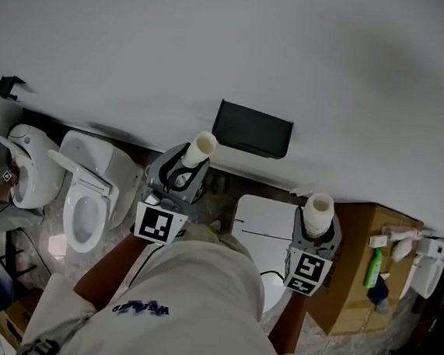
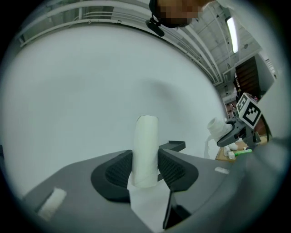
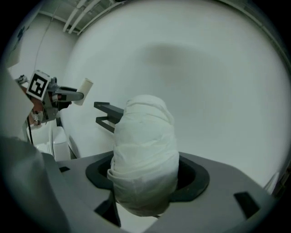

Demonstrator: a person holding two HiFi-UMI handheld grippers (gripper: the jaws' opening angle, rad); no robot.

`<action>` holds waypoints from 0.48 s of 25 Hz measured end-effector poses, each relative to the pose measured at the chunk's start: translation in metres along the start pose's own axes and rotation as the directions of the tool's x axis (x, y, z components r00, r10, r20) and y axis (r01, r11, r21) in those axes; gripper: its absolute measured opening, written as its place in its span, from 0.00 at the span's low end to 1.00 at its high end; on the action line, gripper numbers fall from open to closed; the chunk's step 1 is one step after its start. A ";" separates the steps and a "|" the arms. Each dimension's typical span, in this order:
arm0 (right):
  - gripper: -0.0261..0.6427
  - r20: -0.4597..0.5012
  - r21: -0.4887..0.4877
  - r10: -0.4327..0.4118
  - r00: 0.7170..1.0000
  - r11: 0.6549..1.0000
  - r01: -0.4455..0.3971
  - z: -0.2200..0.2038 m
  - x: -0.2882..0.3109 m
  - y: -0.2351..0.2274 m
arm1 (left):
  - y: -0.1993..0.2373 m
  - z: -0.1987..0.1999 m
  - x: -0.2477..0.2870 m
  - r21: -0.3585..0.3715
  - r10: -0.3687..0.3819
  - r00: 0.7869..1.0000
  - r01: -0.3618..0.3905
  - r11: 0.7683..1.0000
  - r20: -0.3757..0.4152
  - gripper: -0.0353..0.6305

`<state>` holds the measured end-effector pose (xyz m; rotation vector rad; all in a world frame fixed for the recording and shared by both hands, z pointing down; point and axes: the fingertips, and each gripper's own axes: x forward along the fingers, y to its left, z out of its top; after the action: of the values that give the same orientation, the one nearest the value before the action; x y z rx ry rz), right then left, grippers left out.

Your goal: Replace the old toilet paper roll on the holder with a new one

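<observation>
Two grippers in play, so here's each view in turn. Head view: the left gripper [image 1: 181, 175] is clamped on the old tube [image 1: 200, 148], a skinny bare cardboard one poking up toward the wall [image 1: 243, 42]. The right gripper [image 1: 315, 227] has the new roll [image 1: 318, 207] pinched in its jaws. The black holder [image 1: 252, 129] sits on the wall between the two and looks empty. Left gripper view: the jaws are drawn in snug on both sides of the old tube, with the holder just beyond it. Right gripper view: the jaws stand wide, pressing the sides of the fat, soft new roll. The holder's arm is up and to the left, clearly apart from it. My read is that the old one's off and loading is next. I'd swing the left gripper out of the way, line the roll's hollow up with the holder's arm before sliding it on, and keep the squeeze light so the middle doesn't crush.
</observation>
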<state>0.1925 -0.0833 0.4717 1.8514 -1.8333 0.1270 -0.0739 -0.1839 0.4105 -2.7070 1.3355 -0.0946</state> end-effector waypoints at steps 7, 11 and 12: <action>0.49 -0.069 -0.214 -0.049 0.996 0.976 0.033 -0.009 0.011 -0.004 | 0.002 0.000 -0.001 -0.032 -0.020 1.000 0.021 0.999 0.018 0.32; 0.49 -0.092 -0.341 -0.068 0.993 0.940 0.033 -0.014 0.020 -0.007 | 0.003 0.000 -0.003 -0.033 -0.017 1.000 0.018 0.999 0.013 0.32; 0.49 -0.096 -0.386 -0.079 0.992 0.922 0.036 -0.014 0.021 -0.008 | 0.003 -0.001 -0.003 -0.025 -0.020 1.000 0.020 0.999 0.010 0.32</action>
<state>0.2063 -0.0971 0.4905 1.5871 -1.5923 -0.1417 -0.0778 -0.1837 0.4112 -2.7385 1.3156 -0.0662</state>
